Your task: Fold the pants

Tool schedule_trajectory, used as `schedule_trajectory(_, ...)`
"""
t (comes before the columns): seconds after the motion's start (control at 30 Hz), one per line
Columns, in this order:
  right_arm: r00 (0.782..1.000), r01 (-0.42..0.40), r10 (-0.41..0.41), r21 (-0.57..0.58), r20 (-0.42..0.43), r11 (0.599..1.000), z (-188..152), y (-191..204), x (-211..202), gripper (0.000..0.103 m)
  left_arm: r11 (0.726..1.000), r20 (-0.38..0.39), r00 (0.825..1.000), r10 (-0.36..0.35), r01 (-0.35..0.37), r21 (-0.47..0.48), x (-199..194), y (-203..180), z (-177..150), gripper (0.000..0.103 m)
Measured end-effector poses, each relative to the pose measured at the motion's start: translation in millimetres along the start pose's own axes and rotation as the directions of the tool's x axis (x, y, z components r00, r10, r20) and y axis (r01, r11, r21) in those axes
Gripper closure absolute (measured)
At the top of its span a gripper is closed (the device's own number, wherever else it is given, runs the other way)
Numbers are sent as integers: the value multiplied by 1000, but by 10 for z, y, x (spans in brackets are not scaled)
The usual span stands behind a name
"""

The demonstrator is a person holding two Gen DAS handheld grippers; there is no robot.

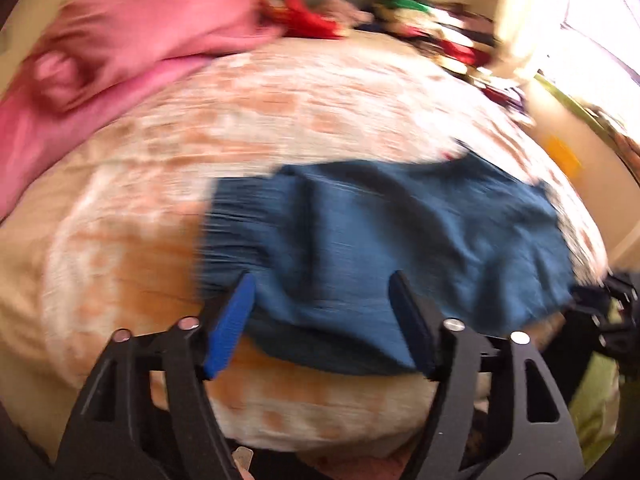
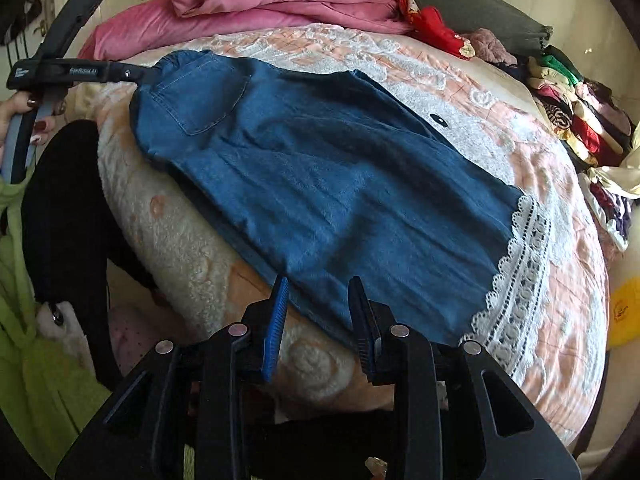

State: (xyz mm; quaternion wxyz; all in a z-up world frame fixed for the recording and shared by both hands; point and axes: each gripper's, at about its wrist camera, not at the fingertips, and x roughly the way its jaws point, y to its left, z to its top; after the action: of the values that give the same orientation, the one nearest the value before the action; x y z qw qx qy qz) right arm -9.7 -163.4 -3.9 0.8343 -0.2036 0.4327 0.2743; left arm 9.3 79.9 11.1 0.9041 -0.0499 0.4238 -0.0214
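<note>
Blue denim pants (image 2: 320, 184) with a white lace hem (image 2: 516, 280) lie flat on the bed, folded lengthwise, waistband at the far left, hem at the right. My right gripper (image 2: 320, 304) is open, its fingers apart just above the near edge of the leg. My left gripper (image 1: 324, 300) is open over the waistband end of the pants (image 1: 380, 248); that view is motion-blurred. The left gripper also shows in the right wrist view (image 2: 136, 74) at the waistband corner.
A peach and white patterned bedspread (image 2: 460, 92) covers the bed. A pink quilt (image 2: 260, 4) lies at the back. A pile of mixed clothes (image 2: 576, 120) sits at the far right. The person's black leg and green garment (image 2: 24, 320) are at the left.
</note>
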Motion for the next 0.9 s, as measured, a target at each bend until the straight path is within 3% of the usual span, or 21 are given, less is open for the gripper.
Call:
schedule_trajectory(0.03, 1000, -9, 9, 9, 0, 1000, 0, -24, -4, 73, 1000, -3, 1000, 22, -22, -18, 28, 79, 24, 35)
schedule_trajectory(0.07, 1000, -16, 16, 18, 1, 1000, -9, -50, -3, 63, 998, -11, 999, 48, -48, -33, 68, 138, 44, 29)
schedule_trajectory(0.13, 1000, -18, 18, 48, 1, 999, -8, -120, 13, 50, 994, -33, 996, 86, -88, -69, 189, 233, 75, 27)
schedule_trajectory(0.17, 1000, -17, 17, 59, 0, 998, 1, -131, 17, 50, 992, -42, 995, 87, -90, -83, 242, 262, 79, 28)
schedule_trajectory(0.2, 1000, -22, 22, 75, -3, 997, -13, -157, 10, 50, 993, -46, 996, 74, -78, -93, 293, 285, 78, 52)
schedule_trajectory(0.23, 1000, -24, 25, 87, -4, 996, -30, -177, -1, 50, 993, -54, 997, 58, -63, -95, 356, 284, 90, 66)
schedule_trajectory(0.3, 1000, -20, 21, 99, -4, 995, -66, -208, -39, 50, 994, -41, 998, 56, -59, -91, 352, 286, 118, 68)
schedule_trajectory(0.47, 1000, -16, 19, 138, -15, 990, -90, -322, -51, 50, 988, 26, 992, 120, -117, -105, 301, 462, 242, 68)
schedule_trajectory(0.63, 988, -15, 49, 226, -146, 974, -212, -442, 210, 50, 986, 33, 991, 130, -126, -108, 307, 489, 256, 65)
schedule_trajectory(0.7, 990, -32, 66, 253, -128, 967, -238, -470, 175, 50, 985, 65, 986, 151, -144, -97, 195, 450, 262, 59)
schedule_trajectory(0.8, 995, -44, 65, 252, -79, 967, -227, -479, 39, 50, 975, 140, 966, 218, -208, -81, -78, 404, 285, 54)
schedule_trajectory(0.87, 996, -41, 59, 246, -66, 968, -220, -485, -10, 50, 979, 173, 965, 200, -189, -79, -214, 364, 301, 52)
schedule_trajectory(0.9, 996, -45, 61, 244, -58, 969, -213, -490, -22, 50, 987, 176, 972, 154, -145, -64, -262, 295, 308, 51)
